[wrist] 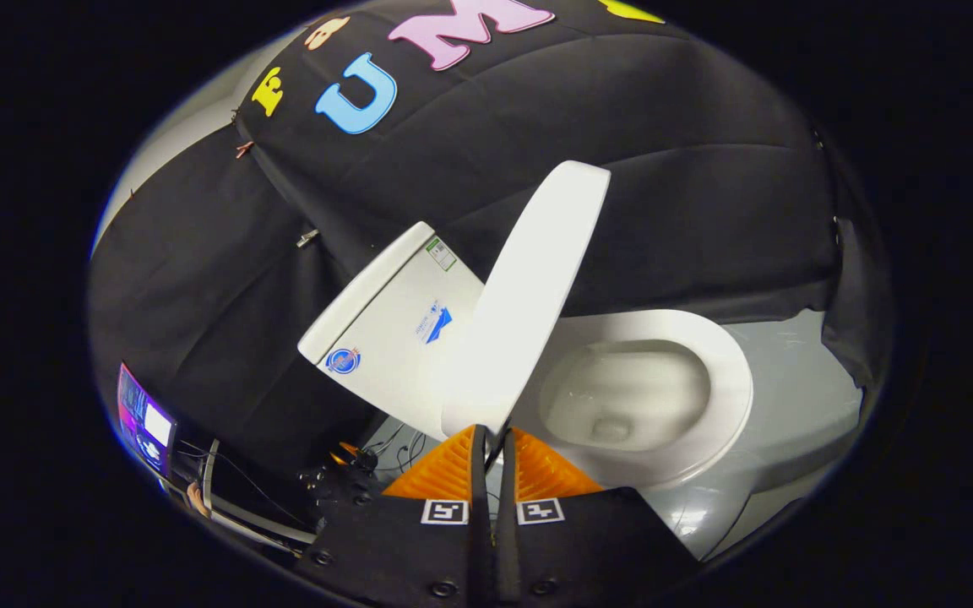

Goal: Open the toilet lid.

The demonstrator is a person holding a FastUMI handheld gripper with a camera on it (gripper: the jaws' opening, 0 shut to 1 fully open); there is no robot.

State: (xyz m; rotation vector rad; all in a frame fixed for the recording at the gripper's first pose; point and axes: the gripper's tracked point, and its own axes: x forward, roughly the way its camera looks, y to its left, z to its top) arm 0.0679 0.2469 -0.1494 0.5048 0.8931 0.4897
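Looking mostly done: lid (529,295) is raised well off the seat (727,380), standing steeply just ahead of the hand-held gripper (493,439), leaning back toward the tank (394,329) but not resting on it yet, as far as I can tell. Bowl (622,397) is exposed, beyond and right of the fingers. Fingers are nearly closed, a thin gap between them; the lid's near edge sits right at the tips, can't tell if pinched. Left: tip lid fully back, let go.
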